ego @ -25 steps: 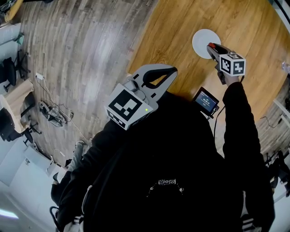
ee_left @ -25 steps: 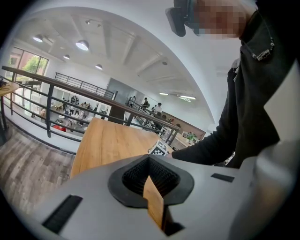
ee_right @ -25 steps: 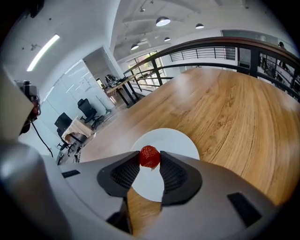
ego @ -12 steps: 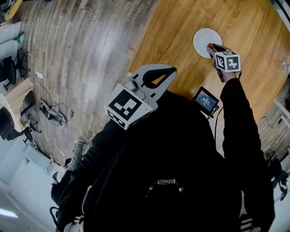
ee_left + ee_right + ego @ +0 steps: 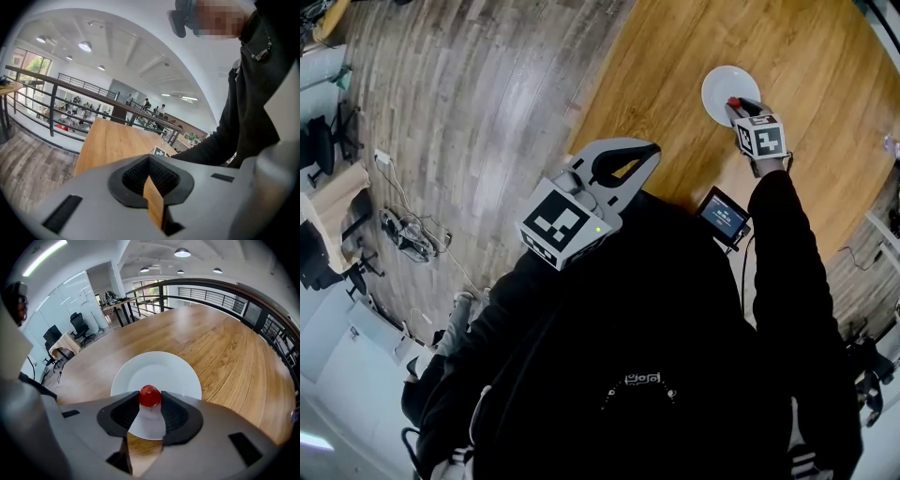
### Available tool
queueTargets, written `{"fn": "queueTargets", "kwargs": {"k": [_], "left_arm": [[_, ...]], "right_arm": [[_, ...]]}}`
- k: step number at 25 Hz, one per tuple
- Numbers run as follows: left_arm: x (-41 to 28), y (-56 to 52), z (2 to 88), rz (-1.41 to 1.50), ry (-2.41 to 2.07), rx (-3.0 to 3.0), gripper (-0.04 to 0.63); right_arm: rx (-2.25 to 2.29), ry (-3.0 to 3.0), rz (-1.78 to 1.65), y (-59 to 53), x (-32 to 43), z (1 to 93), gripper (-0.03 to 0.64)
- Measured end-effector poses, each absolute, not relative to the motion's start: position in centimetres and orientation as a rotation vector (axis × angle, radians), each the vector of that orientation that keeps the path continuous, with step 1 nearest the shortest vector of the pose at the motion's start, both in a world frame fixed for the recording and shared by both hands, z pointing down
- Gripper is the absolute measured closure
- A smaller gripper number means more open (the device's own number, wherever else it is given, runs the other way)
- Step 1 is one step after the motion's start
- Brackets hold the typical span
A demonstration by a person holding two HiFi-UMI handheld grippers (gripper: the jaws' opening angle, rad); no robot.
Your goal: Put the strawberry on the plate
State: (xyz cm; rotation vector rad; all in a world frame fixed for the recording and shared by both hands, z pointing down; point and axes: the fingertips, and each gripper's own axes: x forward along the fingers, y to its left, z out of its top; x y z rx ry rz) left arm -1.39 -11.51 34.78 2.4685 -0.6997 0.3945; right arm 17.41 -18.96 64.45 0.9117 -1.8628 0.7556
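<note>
A red strawberry (image 5: 150, 394) sits pinched between the black pads of my right gripper (image 5: 150, 398), which is shut on it. Just beyond and below the jaws lies the round white plate (image 5: 159, 371) on the wooden table (image 5: 225, 348). From the head view the right gripper (image 5: 737, 105) points steeply down over the near edge of the plate (image 5: 722, 84), and the strawberry (image 5: 733, 100) shows as a red spot at its tip. My left gripper (image 5: 651, 150) stays close to the body, off the table's edge, jaws shut and empty. In its own view the left gripper (image 5: 148, 157) shows tips that meet.
A small black device with a lit screen (image 5: 722, 215) stands at the table's near edge beside my right sleeve. Grey plank floor (image 5: 469, 103) lies left of the table (image 5: 806, 47). Railings and office chairs are far off.
My right gripper has sunk toward the plate with the strawberry and rolled a little; its marker cube has shifted left and down in the picture. The left gripper has stayed put.
</note>
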Motion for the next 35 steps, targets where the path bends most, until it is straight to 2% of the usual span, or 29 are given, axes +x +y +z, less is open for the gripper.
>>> {"fn": "queueTargets", "kwargs": {"k": [16,28,30,32,35], "left_arm": [[-2.1,-12.6,35.6,0.364,-0.604,2.481,0.591],[0.9,-15.8,35.0,0.335,-0.416,2.669,0.591],[1.7,-16.3,35.2,0.319,-0.374,2.703,0.591],[2.4,-16.6,34.4,0.282,-0.314,2.735,0.591],[3.2,-16.4,30.1,0.23,-0.242,2.776,0.591]], "right_arm": [[1.048,-1.912,0.746,-20.5,17.6,61.8,0.434],[1.441,-2.059,0.692,-19.2,21.2,51.0,0.437],[1.503,-2.076,0.666,-18.8,21.6,50.2,0.482],[1.554,-2.106,0.645,-18.0,21.4,48.3,0.569],[1.586,-2.135,0.595,-15.8,20.8,42.2,0.594]]}}
